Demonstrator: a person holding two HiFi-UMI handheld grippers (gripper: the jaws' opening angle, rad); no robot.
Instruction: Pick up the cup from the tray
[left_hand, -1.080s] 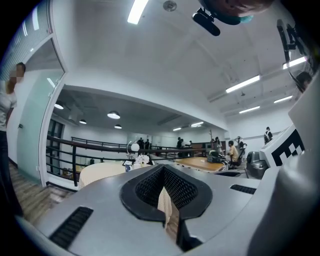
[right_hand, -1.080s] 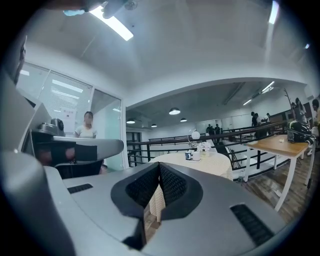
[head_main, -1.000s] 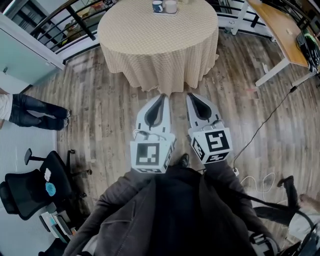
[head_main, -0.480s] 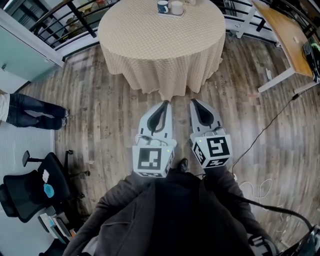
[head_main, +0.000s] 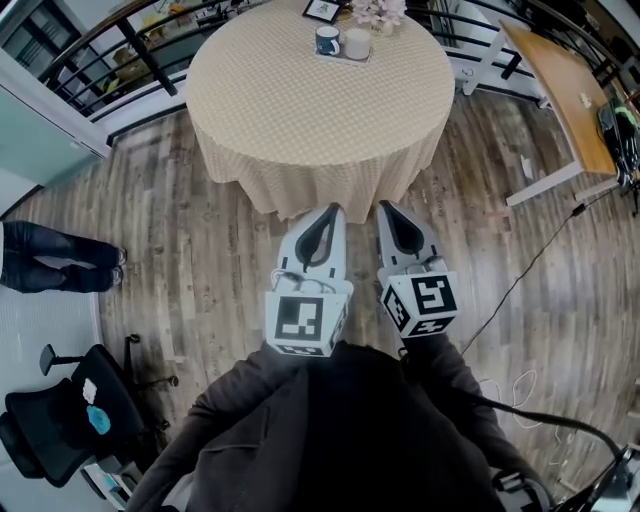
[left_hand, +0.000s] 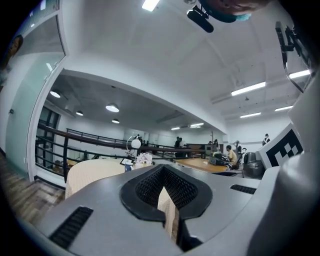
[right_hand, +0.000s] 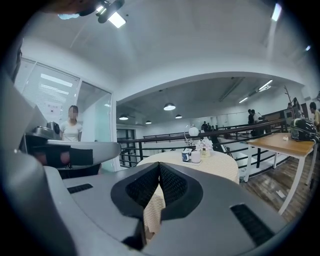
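On the far side of a round table (head_main: 300, 100) with a beige cloth sits a small tray (head_main: 341, 57) carrying a dark blue cup (head_main: 327, 40) and a white cup (head_main: 356, 44). In the right gripper view the two cups (right_hand: 191, 156) show small and far off on the table top. My left gripper (head_main: 333, 210) and right gripper (head_main: 385, 207) are held side by side over the wood floor, just short of the table's near edge and well away from the tray. Both are shut and hold nothing. The left gripper (left_hand: 162, 172) points at the table's cloth side.
Flowers (head_main: 378, 12) and a picture frame (head_main: 323, 10) stand behind the tray. A wooden desk (head_main: 560, 80) is at the right, a black railing (head_main: 120, 50) behind the table, an office chair (head_main: 60, 420) at the lower left. A person's legs (head_main: 50, 265) are at the left; a cable (head_main: 530, 260) crosses the floor.
The table has drawn closer and lower in the head view, with the flowers and frame now visible. Both grippers have stayed shut, side by side.
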